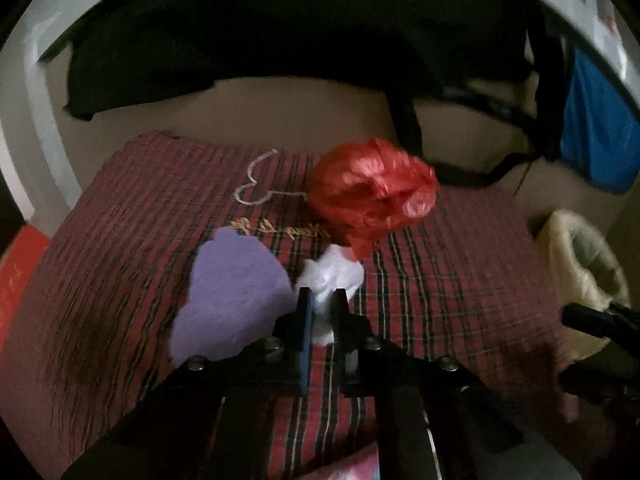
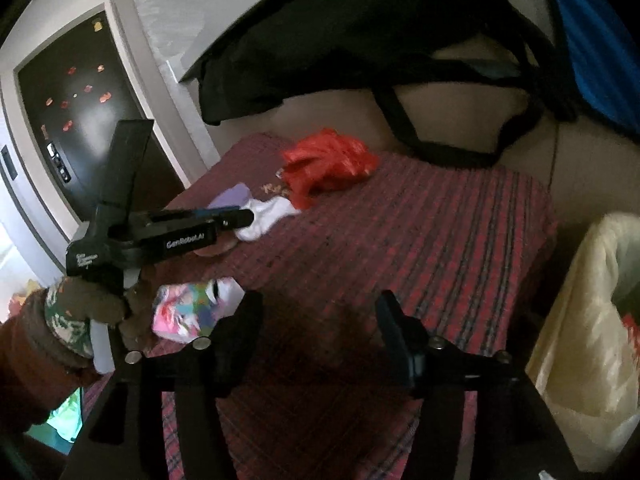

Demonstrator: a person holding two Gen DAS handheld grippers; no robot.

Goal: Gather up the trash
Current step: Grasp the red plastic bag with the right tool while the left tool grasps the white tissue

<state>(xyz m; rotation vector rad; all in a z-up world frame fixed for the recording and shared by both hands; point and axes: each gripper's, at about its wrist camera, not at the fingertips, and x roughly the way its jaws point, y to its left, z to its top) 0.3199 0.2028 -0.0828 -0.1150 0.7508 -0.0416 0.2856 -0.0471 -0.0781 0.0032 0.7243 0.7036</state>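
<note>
My left tool [image 1: 323, 300] is pinched narrow on the white crumpled tissue [image 1: 332, 276], which lies on the red plaid cloth [image 1: 460, 280] just in front of the red plastic bag [image 1: 372, 190], with the purple paper scrap [image 1: 236, 292] just beside it. My right tool [image 2: 320, 308] hangs wide apart over the cloth, gripping nothing, near the lined trash bin [image 2: 580, 320].

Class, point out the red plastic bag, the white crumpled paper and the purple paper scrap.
red plastic bag [image 1: 372, 196]: left wrist view, middle of the crumpled bundle.
white crumpled paper [image 1: 332, 276]: left wrist view, upper part ahead of the jaws.
purple paper scrap [image 1: 232, 296]: left wrist view, centre of the sheet.
</note>
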